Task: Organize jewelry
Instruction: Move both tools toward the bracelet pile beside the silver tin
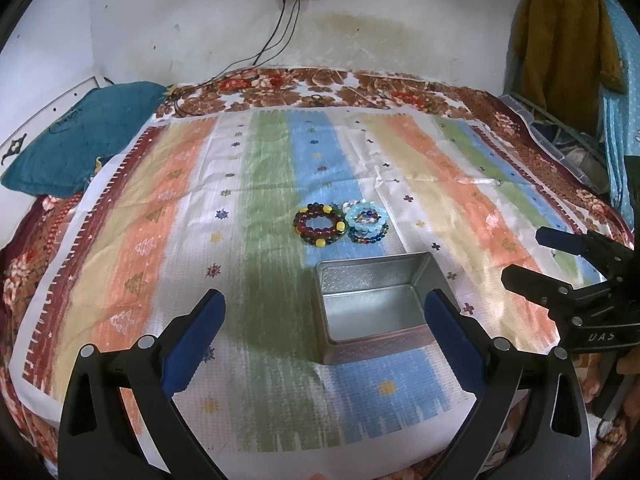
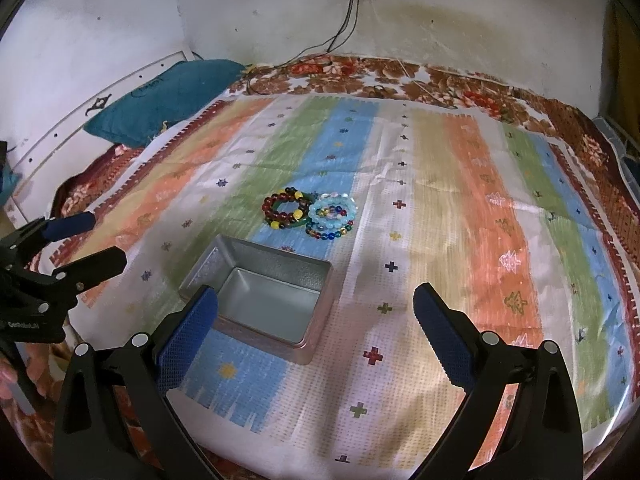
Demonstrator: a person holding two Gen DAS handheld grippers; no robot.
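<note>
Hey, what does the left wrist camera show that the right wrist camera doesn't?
Only the left wrist view shows the mustard garment hanging at the far right, and the right tongs from the side. Only the right wrist view shows the left tongs from the side, at its left edge. Both show the open metal tin, the beaded bracelets lying just beyond it, the striped cloth and the teal pillow.

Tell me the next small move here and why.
Probably reach the right gripper forward to the light blue bracelet, the nearest of the bracelets on the cloth. Both grippers hang open and hold nothing, the tin box has nothing in it, and all the bracelets lie just beyond it.
</note>
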